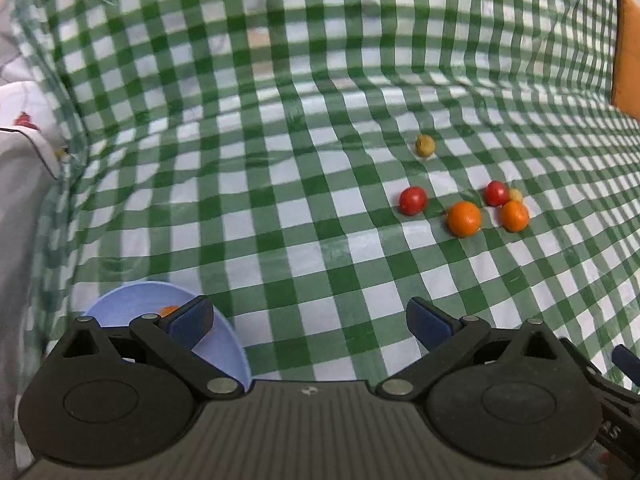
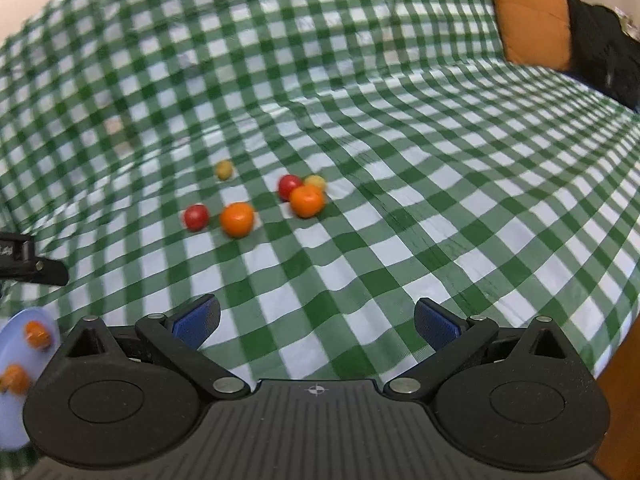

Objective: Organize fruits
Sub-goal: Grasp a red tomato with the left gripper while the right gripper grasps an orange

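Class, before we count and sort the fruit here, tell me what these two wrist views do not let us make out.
- Blue bowl contents: left wrist view, the left gripper finger covers most of it; right wrist view, the frame edge cuts the bowl.
- Small yellow fruit: left wrist view, mostly hidden behind a red fruit and an orange fruit.
- Fruit type and surface detail: right wrist view, motion blur.
- Right gripper: open and empty.

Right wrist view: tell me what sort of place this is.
Probably a home bedroom or living room: a green-and-white checked cloth drapes in wrinkles over a soft surface like a bed or sofa, an orange cushion leans at its far end, and patterned bedding lies beside it.
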Demonstrator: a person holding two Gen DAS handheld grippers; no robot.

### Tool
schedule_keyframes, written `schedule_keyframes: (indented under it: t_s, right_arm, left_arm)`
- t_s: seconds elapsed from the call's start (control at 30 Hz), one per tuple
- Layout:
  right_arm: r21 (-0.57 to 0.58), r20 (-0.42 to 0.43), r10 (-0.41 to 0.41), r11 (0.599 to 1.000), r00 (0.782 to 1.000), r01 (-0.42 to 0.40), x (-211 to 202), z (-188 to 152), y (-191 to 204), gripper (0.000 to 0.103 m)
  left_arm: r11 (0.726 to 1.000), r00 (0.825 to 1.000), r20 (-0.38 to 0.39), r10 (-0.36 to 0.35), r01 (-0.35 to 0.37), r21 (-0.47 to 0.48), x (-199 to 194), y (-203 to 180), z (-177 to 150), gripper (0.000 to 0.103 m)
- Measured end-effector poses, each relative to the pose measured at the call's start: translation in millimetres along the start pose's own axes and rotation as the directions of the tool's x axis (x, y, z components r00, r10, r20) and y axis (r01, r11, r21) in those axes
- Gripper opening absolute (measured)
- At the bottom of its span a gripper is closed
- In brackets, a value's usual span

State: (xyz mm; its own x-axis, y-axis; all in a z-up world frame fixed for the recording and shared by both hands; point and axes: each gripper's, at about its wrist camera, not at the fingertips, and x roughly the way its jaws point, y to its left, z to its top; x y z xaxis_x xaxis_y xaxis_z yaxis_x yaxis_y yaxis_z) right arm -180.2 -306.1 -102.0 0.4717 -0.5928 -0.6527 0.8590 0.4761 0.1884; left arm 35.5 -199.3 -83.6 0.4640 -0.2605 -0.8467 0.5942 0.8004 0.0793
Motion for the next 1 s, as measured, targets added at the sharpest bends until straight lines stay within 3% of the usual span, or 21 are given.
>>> schedule_keyframes:
  t_s: [0.17,0.27,0.5,0.67,0.83,0.9,0.93,0.97,1.0]
  right_arm:
    - [0.053,-0.083,-0.003,0.999,0.997,0.008,51.8,8.3,3.2,0.102]
    - [0.026,-0.082,-0.035,0.999,0.996,0.038,76.7,11.7,6.5,0.102]
    - [-0.086,0.003,-0.098,0.992,0.995,0.098,115.8,23.2,7.1,0.102]
    - [-0.142,0.095,-0.077,0.986,0.993,0.09,135.2,36.0,8.8,0.102]
    - [-0.139,0.101,-0.102,0.983,0.99,0.116,156.2,55.3,15.1,0.102]
    - [-0.132,0.101,-0.123,0.982,0.987,0.136,161.0,59.9,13.5,0.102]
    - [-0.129,0.101,-0.125,0.982,0.987,0.138,162.3,60.7,13.9,0.1]
    - [-0.131,0.105,-0.114,0.983,0.988,0.128,163.0,61.3,14.9,0.085]
    - [-0.15,0.117,-0.095,0.982,0.989,0.112,160.7,61.3,16.6,0.055]
  left_arm:
    - [1.0,1.0,-0.013,-0.01,0.011,0.024,33.3,-7.2,16.5,0.103]
    - [0.999,0.999,-0.035,-0.016,0.017,0.038,56.1,-10.4,25.0,0.103]
    - [0.995,0.993,-0.086,-0.084,0.088,0.053,106.2,-27.7,50.2,0.103]
    - [0.985,0.979,-0.126,-0.161,0.168,0.047,141.7,-42.7,72.5,0.103]
    - [0.978,0.972,-0.149,-0.181,0.193,0.073,162.3,-52.3,85.2,0.103]
    - [0.977,0.977,-0.125,-0.175,0.187,0.098,162.2,-55.0,87.1,0.102]
    - [0.975,0.977,-0.11,-0.181,0.193,0.107,160.6,-56.1,87.6,0.089]
    - [0.973,0.979,-0.079,-0.187,0.196,0.121,155.7,-57.6,87.2,0.062]
    - [0.969,0.98,-0.052,-0.194,0.2,0.147,150.5,-59.6,87.0,0.041]
